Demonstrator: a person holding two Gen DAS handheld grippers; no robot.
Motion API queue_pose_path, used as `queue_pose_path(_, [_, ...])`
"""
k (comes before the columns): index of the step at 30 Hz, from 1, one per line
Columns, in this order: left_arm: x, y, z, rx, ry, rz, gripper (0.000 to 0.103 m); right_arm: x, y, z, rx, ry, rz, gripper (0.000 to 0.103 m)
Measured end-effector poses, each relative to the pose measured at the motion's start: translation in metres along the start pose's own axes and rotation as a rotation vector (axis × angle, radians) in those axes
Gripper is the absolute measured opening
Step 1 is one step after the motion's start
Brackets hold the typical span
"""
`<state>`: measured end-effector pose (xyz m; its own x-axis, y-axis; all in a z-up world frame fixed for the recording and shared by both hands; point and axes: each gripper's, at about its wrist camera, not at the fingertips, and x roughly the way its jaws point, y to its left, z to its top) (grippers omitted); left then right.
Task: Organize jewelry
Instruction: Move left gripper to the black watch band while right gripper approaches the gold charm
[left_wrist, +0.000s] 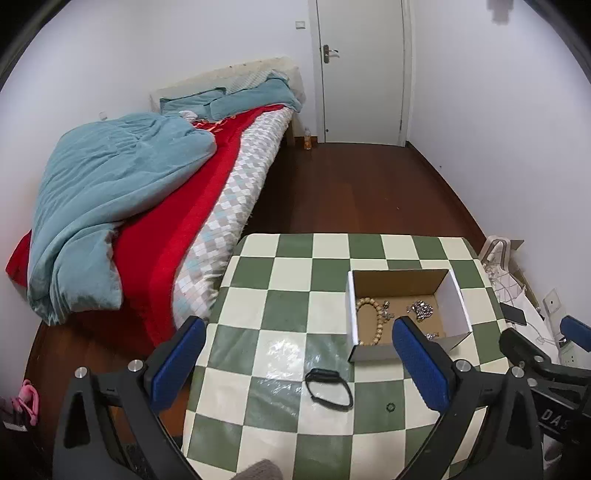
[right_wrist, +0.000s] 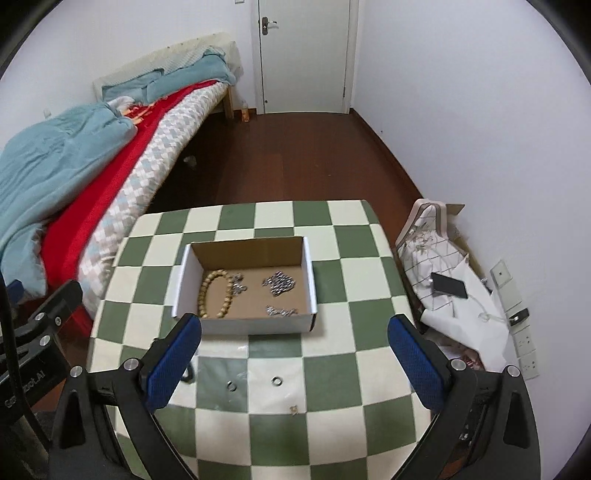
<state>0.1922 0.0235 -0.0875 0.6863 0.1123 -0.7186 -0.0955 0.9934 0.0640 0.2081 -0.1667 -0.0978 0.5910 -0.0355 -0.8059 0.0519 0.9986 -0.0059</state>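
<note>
Both grippers, left (left_wrist: 299, 362) and right (right_wrist: 293, 356), hung spread wide, empty. Shallow white cardboard box (right_wrist: 312, 280) held beads, chains; black band (left_wrist: 328, 387) plus approx. two small metal rings (right_wrist: 276, 380) lay outside. Risk: rings skid off glossy checkered tablecloth (right_wrist: 332, 373) w/ pinch.

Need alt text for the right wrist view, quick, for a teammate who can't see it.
An open cardboard box on a green-and-cream checkered table holds a wooden bead bracelet and silver chains. Two small rings lie loose in front, between the open right gripper fingers.

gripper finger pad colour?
Blue, textured pads on black fingers; clearest in the right wrist view.
</note>
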Motion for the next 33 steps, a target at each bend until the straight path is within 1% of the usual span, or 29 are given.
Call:
queue_pose_path(2, [0.004,0.005,-0.011,0.004,0.008,0.012,0.103,-0.001,-0.001,-0.01,0.009,0.009,0.014,0.102])
queue_pose_path(4, [0.014,0.009,-0.022,0.017,0.033,0.037,0.103,0.005,-0.004,-0.023,0.021,0.035,0.019,0.102])
queue_pose_path(7, [0.046,0.017,-0.046,0.034,0.134,0.088,0.103,0.027,-0.01,-0.046,0.042,0.102,0.011,0.102])
queue_pose_path(8, [0.053,0.02,-0.051,0.03,0.155,0.092,0.103,0.039,-0.013,-0.056,0.049,0.129,0.013,0.1])
queue_pose_path(9, [0.067,0.025,-0.059,0.017,0.193,0.098,0.103,0.047,-0.015,-0.064,0.054,0.146,0.011,0.093])
queue_pose_path(10, [0.074,0.028,-0.064,0.011,0.211,0.102,0.103,0.057,-0.018,-0.073,0.058,0.171,0.009,0.087])
queue_pose_path(11, [0.087,0.033,-0.071,-0.002,0.253,0.107,0.103,0.068,-0.019,-0.08,0.06,0.193,0.002,0.076])
queue_pose_path(12, [0.094,0.035,-0.076,-0.013,0.274,0.106,0.103,0.076,-0.021,-0.087,0.064,0.215,-0.003,0.072])
queue_pose_path(14, [0.115,0.043,-0.085,-0.059,0.337,0.09,0.103,0.094,-0.026,-0.099,0.078,0.251,-0.003,0.072])
queue_pose_path(16, [0.128,0.045,-0.091,-0.101,0.379,0.051,0.102,0.107,-0.031,-0.109,0.095,0.274,0.005,0.072])
queue_pose_path(18, [0.145,0.046,-0.096,-0.155,0.428,-0.018,0.102,0.116,-0.035,-0.117,0.11,0.288,0.008,0.072])
queue_pose_path(21, [0.159,0.036,-0.098,-0.182,0.458,-0.088,0.098,0.125,-0.039,-0.125,0.127,0.301,0.015,0.071])
queue_pose_path(22, [0.161,0.032,-0.097,-0.177,0.46,-0.095,0.094,0.127,-0.04,-0.127,0.131,0.303,0.018,0.069])
queue_pose_path(23, [0.165,0.025,-0.097,-0.159,0.464,-0.097,0.093,0.129,-0.041,-0.129,0.136,0.302,0.029,0.066])
queue_pose_path(24, [0.168,0.02,-0.096,-0.146,0.466,-0.099,0.089,0.131,-0.041,-0.129,0.14,0.301,0.033,0.065])
queue_pose_path(25, [0.17,0.014,-0.097,-0.125,0.469,-0.099,0.076,0.132,-0.042,-0.132,0.146,0.296,0.041,0.065])
queue_pose_path(26, [0.172,0.01,-0.097,-0.109,0.472,-0.096,0.068,0.133,-0.042,-0.133,0.148,0.293,0.046,0.065])
queue_pose_path(28, [0.175,0.001,-0.099,-0.066,0.479,-0.092,0.039,0.136,-0.04,-0.139,0.153,0.291,0.061,0.065])
queue_pose_path(29, [0.173,-0.005,-0.1,-0.021,0.459,-0.066,0.033,0.138,-0.039,-0.14,0.152,0.293,0.062,0.064])
queue_pose_path(30, [0.171,-0.009,-0.102,0.007,0.448,-0.072,0.018,0.141,-0.038,-0.144,0.153,0.299,0.068,0.064])
queue_pose_path(31, [0.169,-0.011,-0.102,0.022,0.442,-0.072,0.006,0.14,-0.035,-0.145,0.144,0.28,0.06,0.064])
queue_pose_path(33, [0.164,-0.017,-0.106,0.069,0.429,-0.053,0.006,0.139,-0.03,-0.148,0.122,0.265,0.045,0.064])
